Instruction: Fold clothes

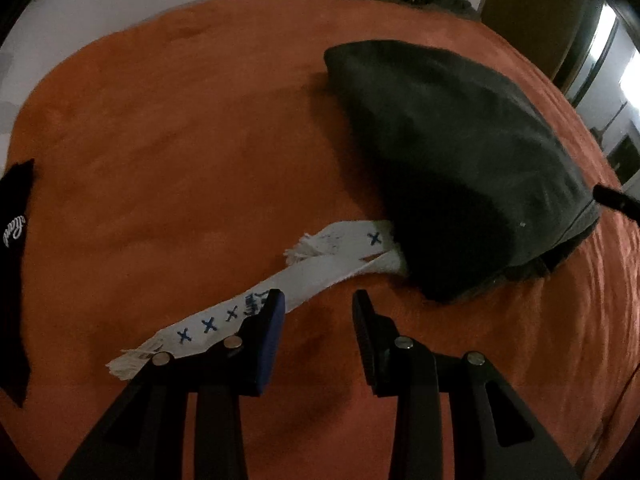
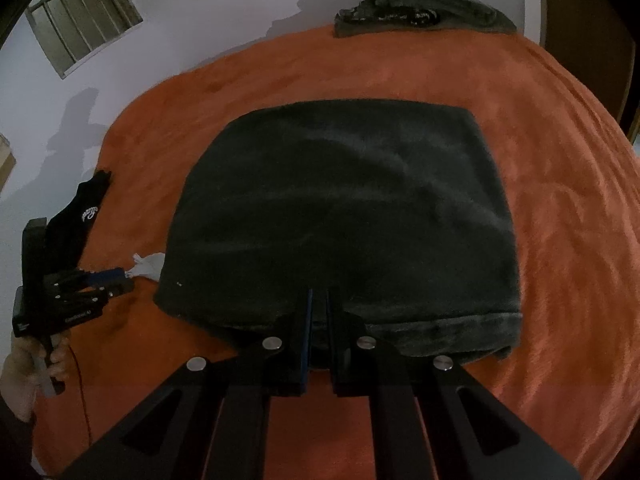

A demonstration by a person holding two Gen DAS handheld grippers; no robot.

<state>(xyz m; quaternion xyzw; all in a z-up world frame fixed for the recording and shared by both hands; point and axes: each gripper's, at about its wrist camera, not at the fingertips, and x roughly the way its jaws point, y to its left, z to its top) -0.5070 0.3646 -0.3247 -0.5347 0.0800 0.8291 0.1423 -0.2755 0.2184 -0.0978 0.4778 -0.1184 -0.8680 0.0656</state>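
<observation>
While tilted down, left gripper agape.

Dim, grainy indoor light. Strong fisheye curving with black corners. Bright glare at the left-wrist view's right edge; soft shadows on the wall.

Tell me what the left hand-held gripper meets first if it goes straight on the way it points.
Probably the bare orange bedspread: the open left hand-held gripper points between the white fringed drawstring and the folded dark grey garment. Depth is unclear.
</observation>
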